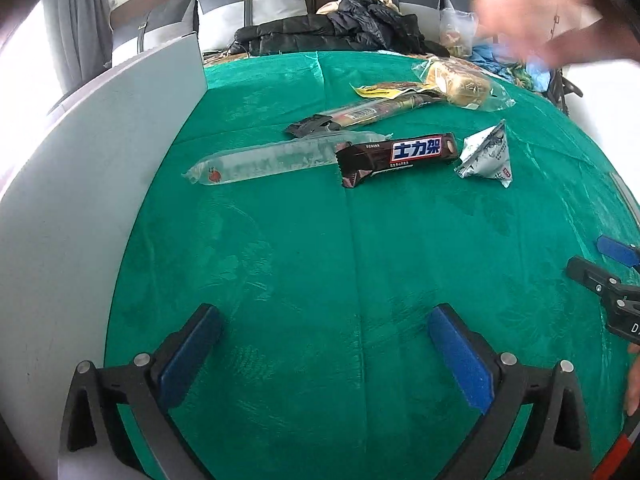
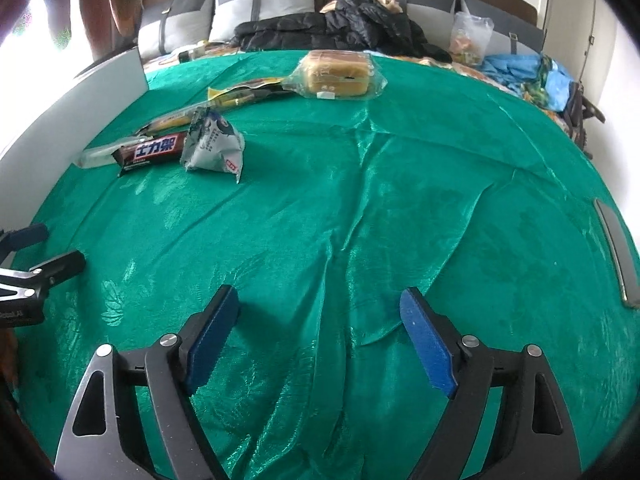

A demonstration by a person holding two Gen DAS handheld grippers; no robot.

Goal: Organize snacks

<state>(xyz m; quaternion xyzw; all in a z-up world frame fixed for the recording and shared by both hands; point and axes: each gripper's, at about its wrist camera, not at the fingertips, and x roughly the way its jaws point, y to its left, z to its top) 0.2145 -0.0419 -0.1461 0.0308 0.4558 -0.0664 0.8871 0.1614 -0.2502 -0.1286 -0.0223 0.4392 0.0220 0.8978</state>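
Snacks are lying clustered at the far left of the green surface (image 2: 360,200), clear tube (image 1: 260,162) to candy bar (image 1: 400,154) to white pouch (image 1: 486,152), while both claws, left claw (image 1: 324,360) and right claw (image 2: 320,340), are hanging spread and empty, risking snagging loose cloth.

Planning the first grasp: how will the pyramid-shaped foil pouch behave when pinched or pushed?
The pyramid-shaped foil pouch looks puffy and crinkled, so probably light and crushable. Its glossy film may slip. Standing on a narrow base on the green cloth, it could tip if nudged.
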